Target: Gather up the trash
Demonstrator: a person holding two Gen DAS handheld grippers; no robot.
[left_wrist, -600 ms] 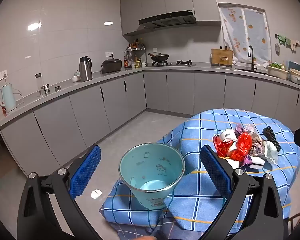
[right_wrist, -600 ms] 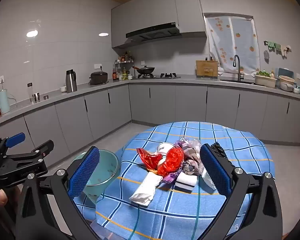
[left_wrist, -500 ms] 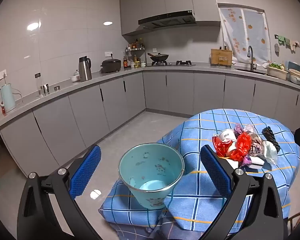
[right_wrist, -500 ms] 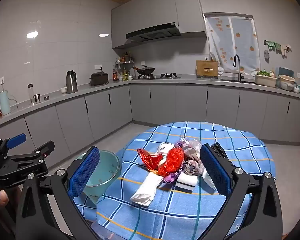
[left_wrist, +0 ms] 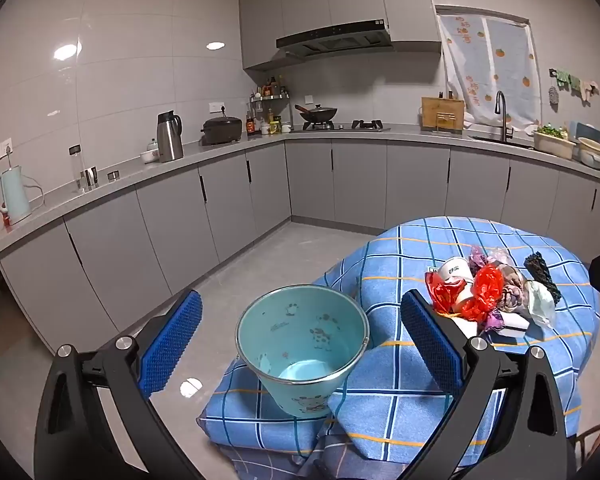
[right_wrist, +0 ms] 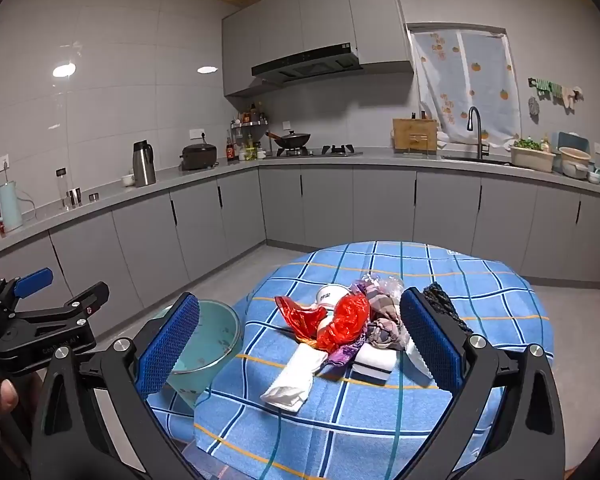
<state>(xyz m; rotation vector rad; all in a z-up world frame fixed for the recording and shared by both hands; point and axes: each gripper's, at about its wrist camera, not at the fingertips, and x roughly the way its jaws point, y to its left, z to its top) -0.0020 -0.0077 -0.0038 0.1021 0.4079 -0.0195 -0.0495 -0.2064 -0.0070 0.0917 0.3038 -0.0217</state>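
Right wrist view shows both grippers, right gripper (right_wrist: 300, 344) and left gripper (left_wrist: 300, 344), spread wide and empty, nothing collected yet; trash pile (right_wrist: 348, 324) sits mid-table right of the teal bucket (right_wrist: 208, 340), so next likely comes a reach for the near white tissue (right_wrist: 296, 376).

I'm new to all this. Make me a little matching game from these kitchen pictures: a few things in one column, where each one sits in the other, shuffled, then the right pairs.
Things
1. bucket
2. crumpled red wrapper
3. wok
4. steel jug

Places
A. on the stove under the hood
B. on the left stretch of the counter
C. in the trash pile on the checked tablecloth
D. on a cloth-covered seat beside the table

Pairs: 1-D, 2-C, 3-A, 4-B
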